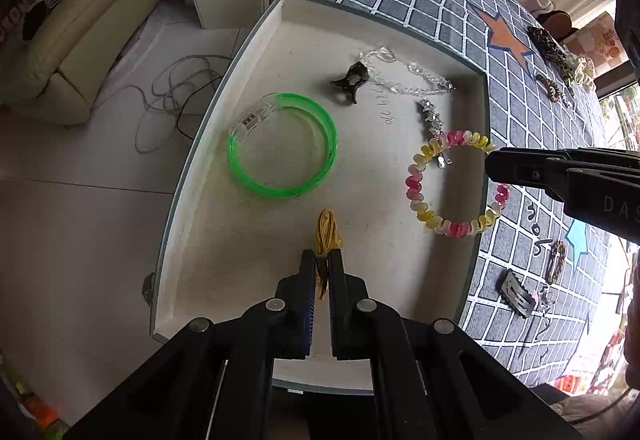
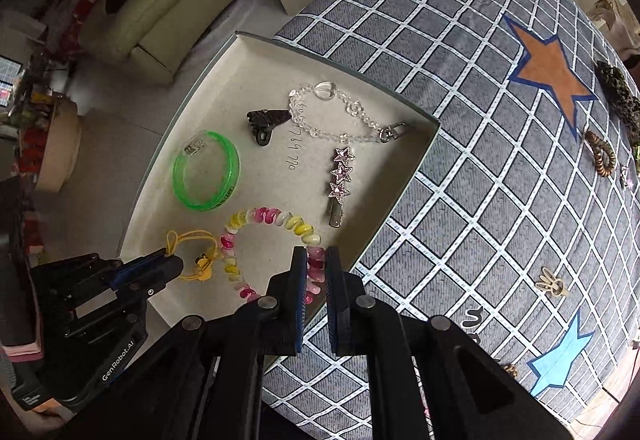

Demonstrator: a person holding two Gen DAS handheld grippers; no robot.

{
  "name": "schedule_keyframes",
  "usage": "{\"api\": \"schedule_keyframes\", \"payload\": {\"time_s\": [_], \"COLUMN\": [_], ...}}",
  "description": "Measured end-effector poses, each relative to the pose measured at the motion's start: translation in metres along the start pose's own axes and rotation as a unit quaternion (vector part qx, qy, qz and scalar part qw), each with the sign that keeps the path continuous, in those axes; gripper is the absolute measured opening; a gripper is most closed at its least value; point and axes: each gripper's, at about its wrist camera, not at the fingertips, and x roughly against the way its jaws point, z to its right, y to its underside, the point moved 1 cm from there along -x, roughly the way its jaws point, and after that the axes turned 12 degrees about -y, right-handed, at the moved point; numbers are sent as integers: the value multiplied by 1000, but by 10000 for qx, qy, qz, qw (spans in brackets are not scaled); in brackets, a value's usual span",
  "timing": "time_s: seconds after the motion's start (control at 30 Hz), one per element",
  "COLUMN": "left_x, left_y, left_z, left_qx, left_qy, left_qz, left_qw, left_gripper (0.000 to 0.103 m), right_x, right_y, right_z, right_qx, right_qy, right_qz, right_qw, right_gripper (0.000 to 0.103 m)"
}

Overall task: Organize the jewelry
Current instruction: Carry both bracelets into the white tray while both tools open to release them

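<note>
Over the tray [image 1: 192,175] | left gripper [image 1: 322,256] pinches yellow cord [image 1: 326,232], jaws nearly closed, cord hanging ahead of tips | right gripper [image 2: 316,260] clamps pink-yellow spiral band [image 2: 272,217] lying across tray rim | advice: lower each piece inside the wall, open slowly, avoid tangling both.

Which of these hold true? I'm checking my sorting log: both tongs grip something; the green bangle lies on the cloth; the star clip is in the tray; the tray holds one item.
1. Both tongs grip something: true. The left tongs pinch the yellow cord; the right tongs pinch the pink-yellow spiral band.
2. Green bangle on the cloth: false, it lies in the tray.
3. Star clip in the tray: true.
4. One item: false, several.
</note>
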Motion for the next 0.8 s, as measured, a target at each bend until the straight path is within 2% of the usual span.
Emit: {"api": "schedule_keyframes", "payload": {"time_s": [0.43,0.8], "left_x": [-35,-39], "left_y": [-2,-3], "left_z": [-10,1], "left_qx": [158,-31], "left_qy": [-498,-761], "left_qz": [-123,-145], "left_qw": [9986,9970], "left_gripper": [13,13], "right_x": [-54,-71], "right_y": [-36,-31], "right_z": [-7,-10], "right_qx": [120,220], "right_qy": [320,415], "right_qz": [-383,-565], "right_qw": [9987,9973], "right_gripper": [10,11]}}
